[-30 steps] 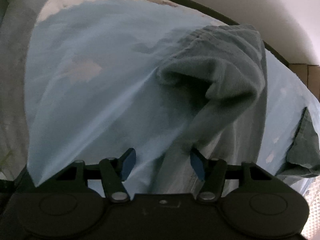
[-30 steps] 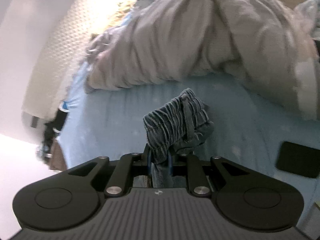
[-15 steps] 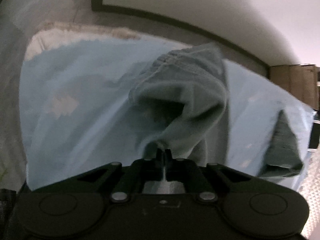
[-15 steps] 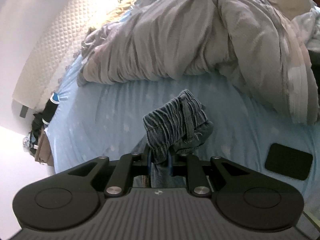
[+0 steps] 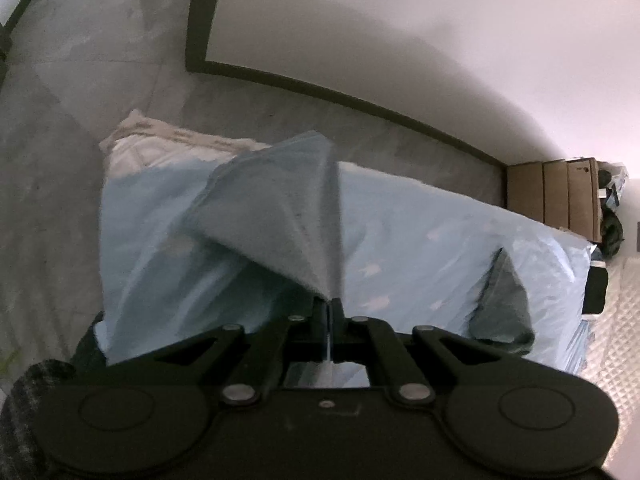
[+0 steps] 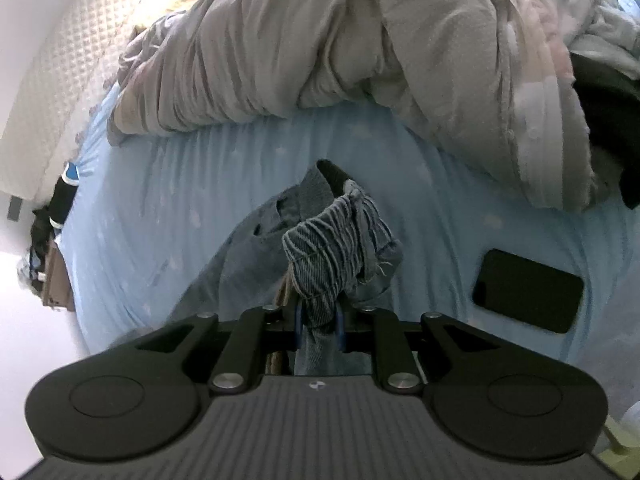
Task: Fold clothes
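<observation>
A second ago the left gripper (image 5: 329, 307) was wide; now it pinches the jeans (image 5: 280, 216). The right gripper (image 6: 319, 318) still pinches them above the bed (image 6: 160, 216).

bed with light blue sheet (image 6: 168, 184), rumpled grey duvet (image 6: 320, 40), black phone (image 6: 527, 290)

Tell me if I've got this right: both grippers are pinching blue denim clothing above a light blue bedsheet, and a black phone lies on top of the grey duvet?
Not quite. The black phone lies on the light blue bedsheet, below the grey duvet, as the right wrist view shows. The rest holds: the right gripper and left gripper are each shut on denim clothing.
</observation>
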Demonstrator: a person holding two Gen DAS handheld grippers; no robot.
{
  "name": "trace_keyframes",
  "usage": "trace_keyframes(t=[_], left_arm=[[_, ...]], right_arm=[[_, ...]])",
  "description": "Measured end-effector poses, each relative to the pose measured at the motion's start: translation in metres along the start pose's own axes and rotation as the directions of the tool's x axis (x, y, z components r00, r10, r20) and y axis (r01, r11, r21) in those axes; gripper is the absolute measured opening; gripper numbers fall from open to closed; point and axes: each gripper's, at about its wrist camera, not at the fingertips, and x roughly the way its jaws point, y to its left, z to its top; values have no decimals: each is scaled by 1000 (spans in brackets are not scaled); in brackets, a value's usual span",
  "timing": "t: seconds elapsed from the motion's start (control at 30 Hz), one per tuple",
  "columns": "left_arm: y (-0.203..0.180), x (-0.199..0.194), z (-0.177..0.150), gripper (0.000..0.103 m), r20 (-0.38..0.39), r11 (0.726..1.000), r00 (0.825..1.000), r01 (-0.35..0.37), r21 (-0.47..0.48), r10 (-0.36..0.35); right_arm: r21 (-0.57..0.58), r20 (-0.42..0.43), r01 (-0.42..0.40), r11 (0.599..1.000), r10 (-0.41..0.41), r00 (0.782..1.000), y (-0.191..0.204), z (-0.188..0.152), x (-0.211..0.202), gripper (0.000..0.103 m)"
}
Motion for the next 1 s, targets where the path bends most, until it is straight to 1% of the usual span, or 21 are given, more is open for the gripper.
trace_keyframes(t=[0.03,0.13,0.2,0.3,0.37,0.4,0.43,0.47,0.5,0.53,0.57,0.6,0.63,0.7,0.73,0.77,0.87,0.9,0.97,1.0], left_arm=[[-12,6,4,0,1,1000,1000,-5,10,5],[-55,48,8,0,-14,998,999,-39,54,39],[-86,83,8,1,-32,995,997,-69,69,71],[-126,131,2,2,-45,988,994,-92,126,98],[-148,155,-4,3,-75,978,992,-84,190,100],[-159,168,-6,6,-96,973,991,-74,220,97],[-166,173,-8,7,-120,970,989,-52,238,83],[-174,179,-11,14,-145,966,987,-30,256,69],[-178,181,-13,28,-168,961,985,-1,276,49],[-180,179,-15,35,-182,953,983,29,301,27],[-180,173,-16,44,-173,942,985,55,330,3],[-179,168,-17,45,-165,930,986,79,359,-21],[-174,162,-17,46,-158,924,987,88,373,-31],[-153,154,-15,46,-164,927,985,104,359,-47],[-138,150,-13,46,-163,937,985,101,335,-49],[-118,147,-10,48,-153,950,988,82,301,-37],[-62,140,-3,48,-111,987,994,-3,164,22],[-40,139,-1,48,-96,994,994,-33,108,44],[-5,140,3,47,-69,998,996,-62,12,62],[6,142,4,46,-64,998,996,-56,-25,54]], right_arm=[[-9,-2,-6,1000,6,1000,6,4,8,16],[-19,0,-8,1000,8,1000,23,11,32,16],[-14,5,-3,1000,3,1000,35,15,45,16],[-7,13,3,1000,-3,1000,52,20,66,16],[-3,18,8,1000,-8,1000,63,24,79,16],[-1,20,10,1000,-10,1000,69,26,86,16],[2,23,12,1000,-12,1000,75,28,93,16],[4,25,14,1000,-14,1000,80,30,100,16],[6,28,16,1000,-16,999,86,32,107,16],[9,30,18,1000,-19,999,92,34,114,16],[11,33,21,1000,-21,999,98,36,121,16],[16,35,25,1000,-26,999,98,37,122,16],[20,37,32,999,-33,999,97,38,123,16],[27,38,44,999,-45,998,95,37,125,16],[31,38,49,998,-51,998,94,37,126,16],[34,38,55,998,-56,998,93,37,126,16],[38,40,71,997,-72,997,92,34,126,16],[36,41,75,997,-76,996,92,34,125,16],[26,41,83,996,-84,996,94,32,123,16],[19,41,87,996,-88,995,96,31,123,16]])
